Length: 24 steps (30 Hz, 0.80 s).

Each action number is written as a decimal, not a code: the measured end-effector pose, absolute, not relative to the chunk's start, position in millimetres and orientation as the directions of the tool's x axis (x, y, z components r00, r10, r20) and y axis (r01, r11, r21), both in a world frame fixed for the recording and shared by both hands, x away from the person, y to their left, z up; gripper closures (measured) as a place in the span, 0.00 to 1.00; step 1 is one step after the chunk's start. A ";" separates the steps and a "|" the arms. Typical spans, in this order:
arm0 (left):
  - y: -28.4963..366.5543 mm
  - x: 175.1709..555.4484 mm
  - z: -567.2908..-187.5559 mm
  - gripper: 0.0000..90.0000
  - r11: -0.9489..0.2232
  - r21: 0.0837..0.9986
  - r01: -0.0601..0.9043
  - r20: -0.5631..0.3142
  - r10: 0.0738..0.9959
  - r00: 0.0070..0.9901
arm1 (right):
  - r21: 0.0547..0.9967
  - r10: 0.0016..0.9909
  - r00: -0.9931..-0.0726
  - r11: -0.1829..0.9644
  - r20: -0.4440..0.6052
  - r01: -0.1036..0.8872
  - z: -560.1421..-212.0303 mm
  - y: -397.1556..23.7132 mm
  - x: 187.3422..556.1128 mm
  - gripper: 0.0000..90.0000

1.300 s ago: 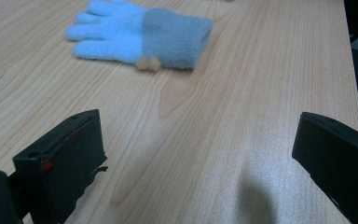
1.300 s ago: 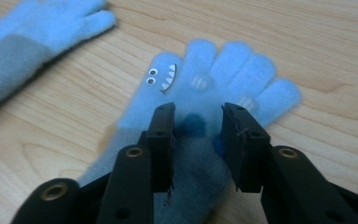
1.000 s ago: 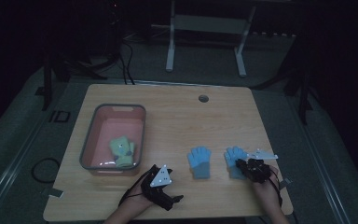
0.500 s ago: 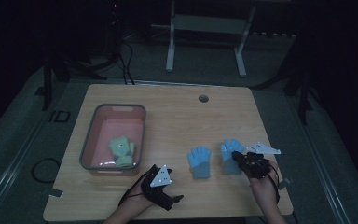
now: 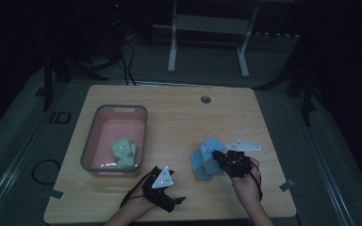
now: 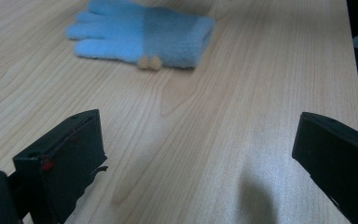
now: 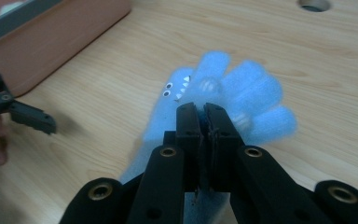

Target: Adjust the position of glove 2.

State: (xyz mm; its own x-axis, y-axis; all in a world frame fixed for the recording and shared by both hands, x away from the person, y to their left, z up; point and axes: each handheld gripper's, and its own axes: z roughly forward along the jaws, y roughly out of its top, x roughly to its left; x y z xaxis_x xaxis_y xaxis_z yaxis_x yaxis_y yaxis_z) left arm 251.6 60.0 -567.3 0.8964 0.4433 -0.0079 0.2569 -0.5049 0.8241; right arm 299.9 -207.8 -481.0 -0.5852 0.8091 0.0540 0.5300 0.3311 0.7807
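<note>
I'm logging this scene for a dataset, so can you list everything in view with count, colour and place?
Table: one, light wood, centre of the high view.
Bin: one, pink with a grey rim, on the table's left half.
Green glove: at least one, pale green, inside the bin.
Held glove: one, light blue with small eyes and teeth on it, pinched in the right gripper.
Flat glove: one, light blue, lying on the table ahead of the left gripper.
Hole: one, round, near the table's far edge.
Frame: one, white, on the floor beyond the table.
Left gripper: black, open, at the table's near edge.
Right gripper: black, shut on the held glove.
</note>
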 end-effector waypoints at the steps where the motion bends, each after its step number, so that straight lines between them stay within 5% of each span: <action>1: 59.8 251.4 -567.4 0.03 -0.506 0.824 0.255 -0.006 0.442 0.897 | 0.780 0.802 -0.594 0.338 0.055 0.528 -482.1 -204.0 300.1 0.95; 24: 59.6 251.6 -567.0 0.03 -0.501 0.826 0.257 -0.009 0.445 0.896 | 0.682 0.793 -0.604 0.401 0.076 0.612 -539.5 -182.9 318.0 0.92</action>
